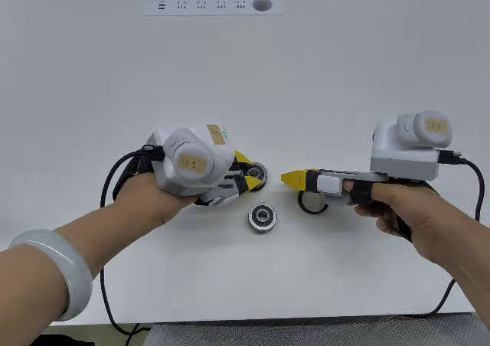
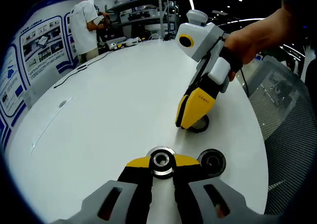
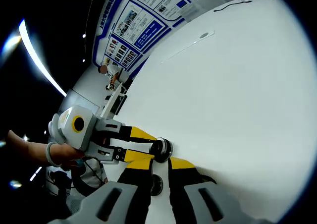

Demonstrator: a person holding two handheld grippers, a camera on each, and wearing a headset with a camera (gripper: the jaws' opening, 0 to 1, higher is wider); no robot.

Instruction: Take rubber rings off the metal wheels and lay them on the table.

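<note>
Furthest left, the left gripper (image 1: pixel 249 177) has its jaws closed to the width of a metal wheel. They pinch this held wheel (image 1: pixel 258 175) by its rim, low over the table (image 1: pixel 230 70); in the left gripper view that rim reads as bare silver. The hold is on a round, smooth edge, so any loosening or twist of the hand could let the wheel squirt out and roll off across the white top.

Just right of it and nearer the person, the second wheel (image 1: pixel 262 217) lies flat on the table with a black ring around it, apart from both grippers. A careless set-down of the held wheel could knock it and send it skating.

Further right, a loose rubber ring (image 1: pixel 312 203) lies flat on the table, and the yellow tips of the right gripper (image 1: pixel 295 179) are right at it, touching or just above. From the left gripper view its jaws look nearly together, but I cannot tell whether they are fully closed or have a pinch of the ring. If they do, or if the rubber clings to a tip, lifting away would drag the ring up and drop it somewhere else, perhaps on the second wheel. If the jaws are free, a sideways withdrawal could flick the light ring along the table
</note>
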